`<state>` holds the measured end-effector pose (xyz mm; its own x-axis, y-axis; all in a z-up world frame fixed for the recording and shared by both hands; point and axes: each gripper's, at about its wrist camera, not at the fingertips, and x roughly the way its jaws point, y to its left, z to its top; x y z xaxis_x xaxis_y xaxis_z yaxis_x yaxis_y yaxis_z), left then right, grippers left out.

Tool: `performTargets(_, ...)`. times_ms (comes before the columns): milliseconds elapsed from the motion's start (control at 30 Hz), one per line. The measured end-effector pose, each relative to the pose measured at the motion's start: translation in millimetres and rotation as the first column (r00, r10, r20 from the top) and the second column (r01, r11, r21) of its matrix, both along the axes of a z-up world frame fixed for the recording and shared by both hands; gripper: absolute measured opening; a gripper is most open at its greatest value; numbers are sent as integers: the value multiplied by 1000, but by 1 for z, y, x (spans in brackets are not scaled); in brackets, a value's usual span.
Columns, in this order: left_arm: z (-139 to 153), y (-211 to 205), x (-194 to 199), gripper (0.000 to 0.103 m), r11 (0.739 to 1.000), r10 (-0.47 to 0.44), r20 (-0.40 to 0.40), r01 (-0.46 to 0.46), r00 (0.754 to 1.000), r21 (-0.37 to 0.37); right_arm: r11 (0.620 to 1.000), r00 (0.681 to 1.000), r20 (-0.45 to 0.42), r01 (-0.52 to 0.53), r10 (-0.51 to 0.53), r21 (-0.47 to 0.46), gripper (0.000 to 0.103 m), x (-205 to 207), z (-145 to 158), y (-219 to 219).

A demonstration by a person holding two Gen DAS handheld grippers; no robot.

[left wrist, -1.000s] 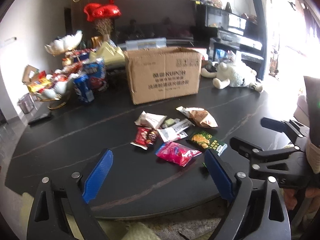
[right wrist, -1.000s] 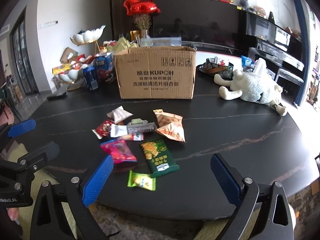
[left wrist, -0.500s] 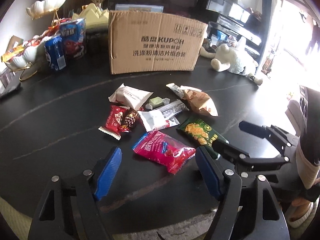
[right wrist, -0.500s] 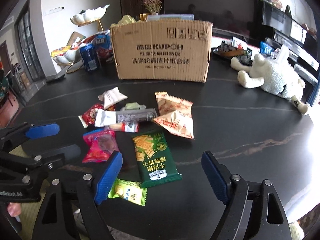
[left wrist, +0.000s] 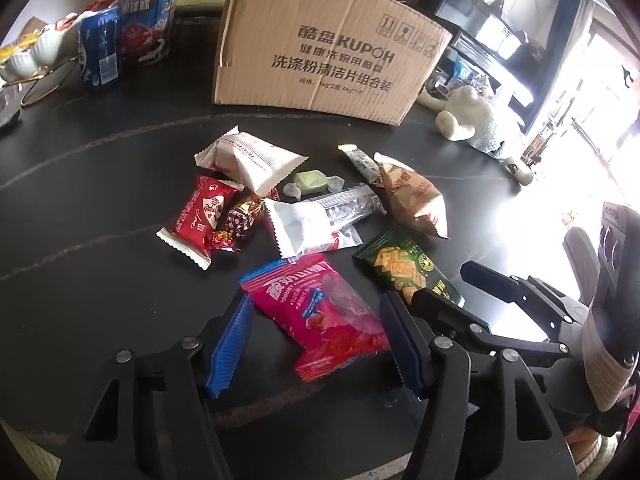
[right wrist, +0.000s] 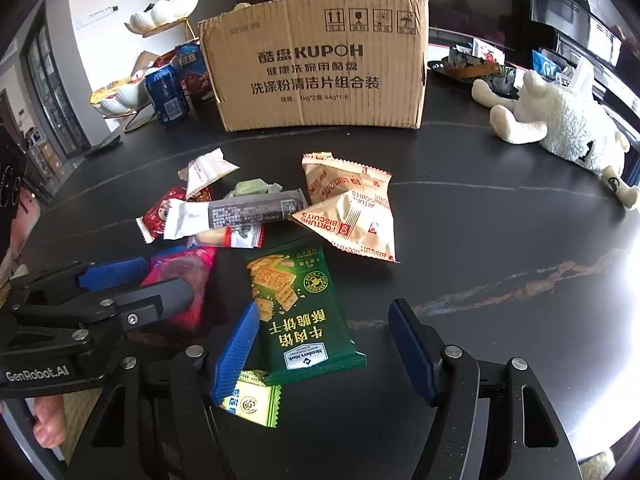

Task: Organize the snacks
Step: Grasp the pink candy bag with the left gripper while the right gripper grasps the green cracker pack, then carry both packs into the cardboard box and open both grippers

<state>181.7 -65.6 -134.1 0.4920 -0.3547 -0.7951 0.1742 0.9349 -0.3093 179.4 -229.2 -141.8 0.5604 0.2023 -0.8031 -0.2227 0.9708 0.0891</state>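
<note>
Several snack packets lie in a heap on the black table point(left wrist: 100, 280). My left gripper point(left wrist: 320, 340) is open, its fingers on either side of a pink packet point(left wrist: 320, 312), low over the table. My right gripper point(right wrist: 324, 348) is open around the near end of a green biscuit packet point(right wrist: 296, 304). A small yellow-green packet point(right wrist: 252, 400) lies under its left finger. Farther back lie beige fortune biscuit bags point(right wrist: 352, 208), a silver bar point(right wrist: 240, 212), white packets point(left wrist: 252, 158) and red sweets point(left wrist: 204, 216). A cardboard box point(right wrist: 316, 68) stands behind.
A white plush sheep point(right wrist: 560, 124) lies at the back right. Blue snack cans and boxes point(left wrist: 120, 44) and gold-legged bowls point(right wrist: 116, 96) stand at the back left. The table's near edge runs just below both grippers.
Both grippers have moved forward and down to the packets. The left one now straddles the pink packet, the right one the green packet. Both stay open.
</note>
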Motion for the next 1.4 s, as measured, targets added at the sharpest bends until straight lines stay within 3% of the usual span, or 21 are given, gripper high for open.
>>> performTargets(167, -3, 2, 3, 54, 1000, 5, -14, -5, 1000, -11, 1000, 1000, -15, -15, 15, -6, 66, 4, -4, 6)
performTargets(233, -3, 3, 2, 44, 1000, 4, -18, -5, 1000, -22, 1000, 1000, -18, -15, 15, -7, 66, 6, -5, 7)
performTargets(367, -3, 5, 2, 40, 999, -7, -29, 6, 1000, -40, 1000, 1000, -13, -10, 10, -26, 62, 11, -5, 11)
performTargets(500, -2, 5, 0, 39, 999, -14, -30, 13, 999, -37, 998, 1000, -3, -14, 14, -57, 49, 11, -5, 15)
performTargets(767, 4, 6, -9, 38, 999, -21, -17, 21, 1000, -25, 1000, 999, -22, -28, 28, -3, 47, 7, 0, 17)
performTargets(967, 15, 11, -18, 38, 1000, -16, 12, 16, 1000, -14, 1000, 999, 11, -31, 31, -3, 47, -2, 16, 22)
performTargets(1400, 70, 16, -29, 38, 999, -29, 176, 23, 984, 33, 1000, 993, 115, -7, 5, 16, 47, -15, 71, 19)
